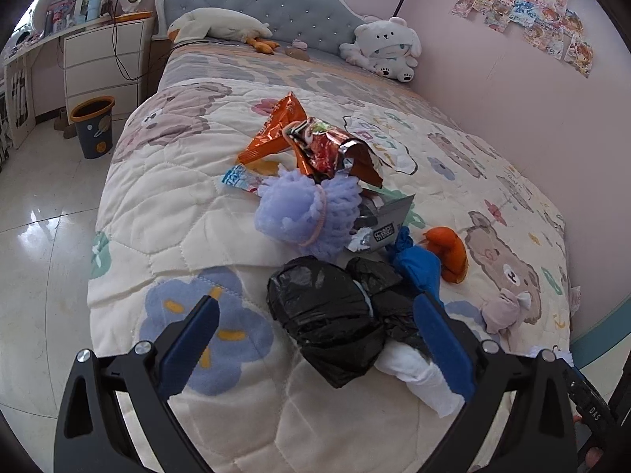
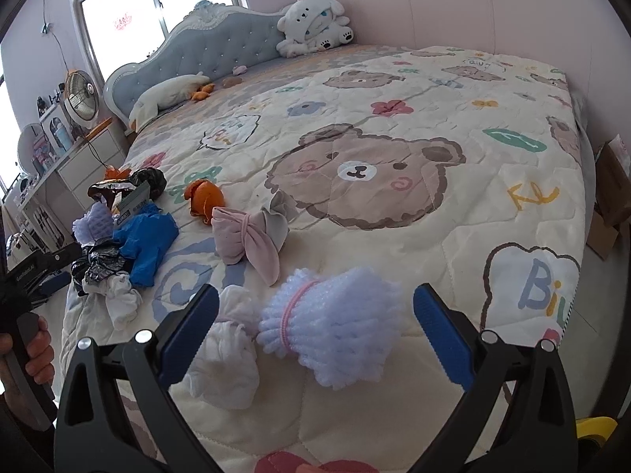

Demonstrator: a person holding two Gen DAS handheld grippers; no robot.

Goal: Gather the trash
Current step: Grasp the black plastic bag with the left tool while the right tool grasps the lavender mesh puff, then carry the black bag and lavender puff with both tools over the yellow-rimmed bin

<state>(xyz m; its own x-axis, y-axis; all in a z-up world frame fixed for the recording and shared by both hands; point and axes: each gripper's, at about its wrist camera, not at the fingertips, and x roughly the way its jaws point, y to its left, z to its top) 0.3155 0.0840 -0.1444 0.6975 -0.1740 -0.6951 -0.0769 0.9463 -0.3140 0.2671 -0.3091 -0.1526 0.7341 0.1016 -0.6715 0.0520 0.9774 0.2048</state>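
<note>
A heap of litter lies near the foot of the bed: a crumpled black plastic bag [image 1: 327, 315], orange snack wrappers [image 1: 315, 138], a silver torn packet [image 1: 388, 220], a blue glove-like wad [image 1: 418, 268] and white tissue [image 1: 418, 370]. My left gripper [image 1: 319, 339] hangs open just above the black bag, which lies between its blue pads. My right gripper [image 2: 315, 331] is open over a lilac fluffy bundle [image 2: 335, 331] tied with a pink band, with a white sock bundle [image 2: 224, 358] beside it. A second lilac bundle [image 1: 307, 213] sits in the heap.
A dark bin with an orange rim [image 1: 92, 126] stands on the tiled floor left of the bed. Pink-grey sock bundle [image 2: 248, 236] and orange bundle [image 2: 205, 197] lie on the quilt [image 2: 434, 236]. Plush toys [image 1: 386, 47] rest at the headboard. Cardboard boxes [image 2: 611, 197] stand right of the bed.
</note>
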